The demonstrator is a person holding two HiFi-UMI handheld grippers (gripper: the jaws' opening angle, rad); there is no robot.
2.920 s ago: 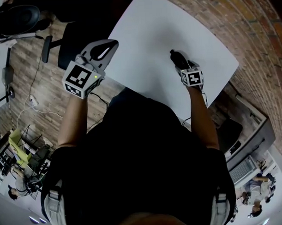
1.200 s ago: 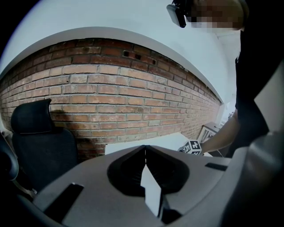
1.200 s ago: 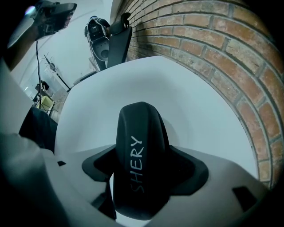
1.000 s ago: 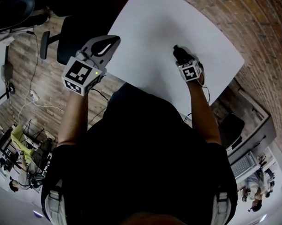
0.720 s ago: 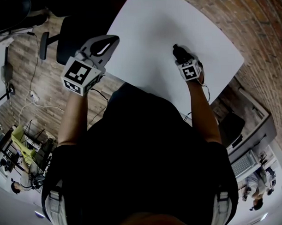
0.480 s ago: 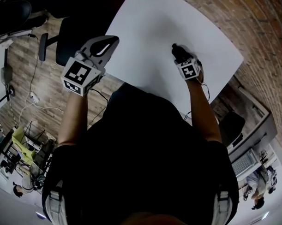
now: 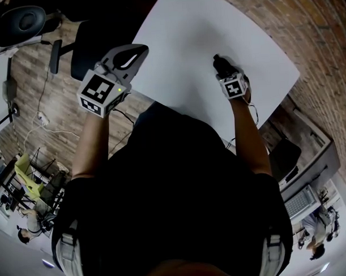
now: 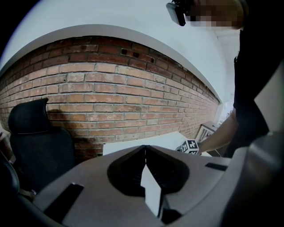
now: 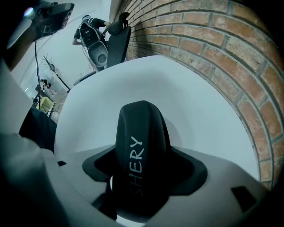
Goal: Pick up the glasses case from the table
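**Matt plastic, rough brick**

The glasses case (image 9: 141,146) in the right tool (image 9: 144,165) is smooth, matt black. The right tool and the left tool (image 8: 145,148) are matt grey plastic. The bench (image 9: 191,102) under the right tool is smooth, matt white. The wall (image 9: 230,48) beyond it is rough brick.

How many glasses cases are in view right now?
1. The black glasses case is clamped in the right gripper, near the right edge of the white table. The person's body hides its near edge, so another could sit there.

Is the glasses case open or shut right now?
Shut: the glasses case shows as one smooth black shell, no lid gap visible, clamped in the right gripper.
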